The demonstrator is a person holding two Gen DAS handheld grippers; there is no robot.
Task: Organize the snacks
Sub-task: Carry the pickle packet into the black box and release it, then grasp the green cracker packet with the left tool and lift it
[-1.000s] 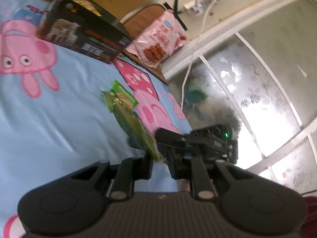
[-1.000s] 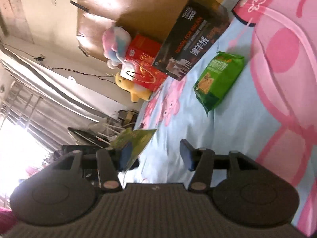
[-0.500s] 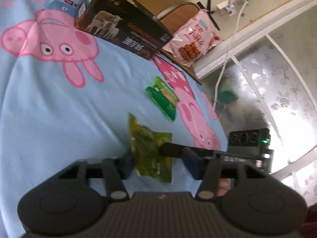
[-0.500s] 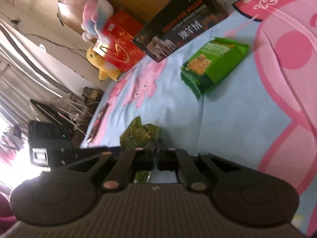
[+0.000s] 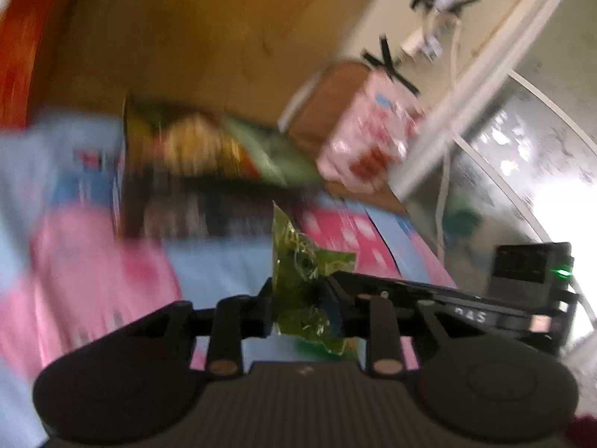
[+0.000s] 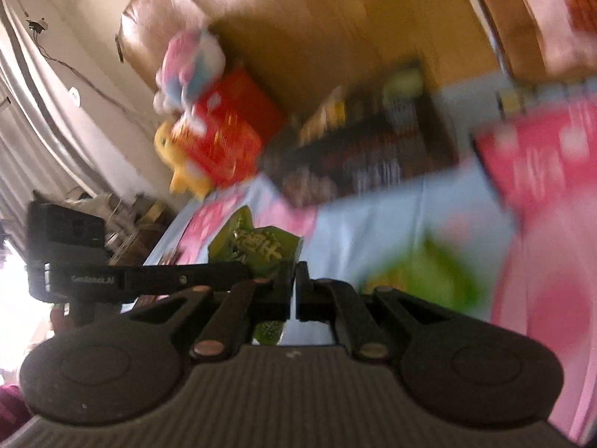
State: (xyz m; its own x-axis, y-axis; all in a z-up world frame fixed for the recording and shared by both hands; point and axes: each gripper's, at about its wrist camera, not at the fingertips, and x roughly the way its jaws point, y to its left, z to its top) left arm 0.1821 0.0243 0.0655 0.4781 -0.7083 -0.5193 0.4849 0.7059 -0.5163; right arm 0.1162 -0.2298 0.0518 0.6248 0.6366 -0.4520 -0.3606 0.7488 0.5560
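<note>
Clearly, my left claw (image 5: 300,308) was closing on the green snack packet (image 5: 304,291), its pads pressed against the crumpled foil. The packet looked shiny, translucent yellow-green, wrinkled, with one corner sticking up above the fingers and its lower edge hanging below them. My right claw (image 6: 293,293) was pinched tight on the same packet (image 6: 257,248) from the other side, catching only a thin edge; white characters showed on its face in that view. The packet hung between both claws, clear of the bed sheet (image 6: 377,220), which was pale blue with pink cartoon pigs. Beyond, blurred by motion, a second green packet (image 6: 429,280) lay on the sheet near the right claw. Further back stood a dark open box (image 5: 194,194), a red box (image 6: 227,138), a soft toy (image 6: 190,63), and a pink snack bag (image 5: 369,134) against the wooden headboard (image 5: 194,37).
</note>
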